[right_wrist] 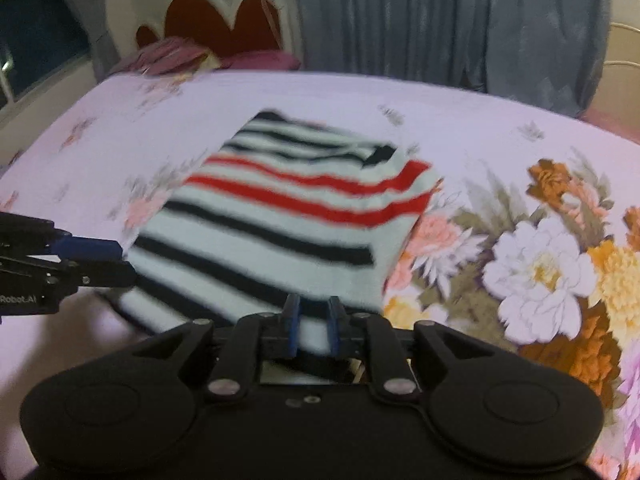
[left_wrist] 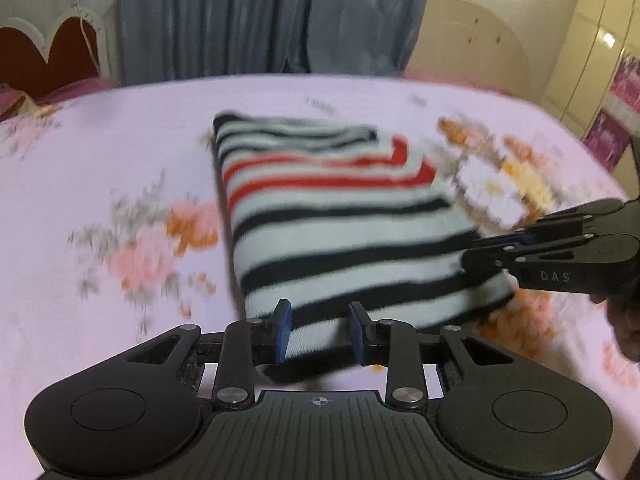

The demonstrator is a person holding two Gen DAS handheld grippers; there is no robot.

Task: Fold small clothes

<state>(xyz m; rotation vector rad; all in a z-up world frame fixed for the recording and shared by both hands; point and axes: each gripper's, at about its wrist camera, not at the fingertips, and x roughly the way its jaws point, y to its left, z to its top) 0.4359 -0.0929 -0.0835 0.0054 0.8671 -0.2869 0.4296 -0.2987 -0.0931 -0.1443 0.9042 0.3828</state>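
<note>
striped garment (left_wrist: 336,216) lies part-folded on the bed (left_wrist: 120,152). left gripper (left_wrist: 320,332) and right gripper (right_wrist: 314,326) each have jaws pinching its near hem. advise lifting both evenly, keeping corners aligned.

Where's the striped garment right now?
The striped garment lies mid-frame in both wrist views on the floral bedsheet, its near edge between the jaws of the left gripper and right gripper.

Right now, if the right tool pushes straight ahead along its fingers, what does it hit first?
The striped garment: the right tool already grips its near edge, so pushing ahead only bunches cloth across the floral bedsheet. Beyond lie open sheet and grey curtains; depth unclear through blur.
</note>
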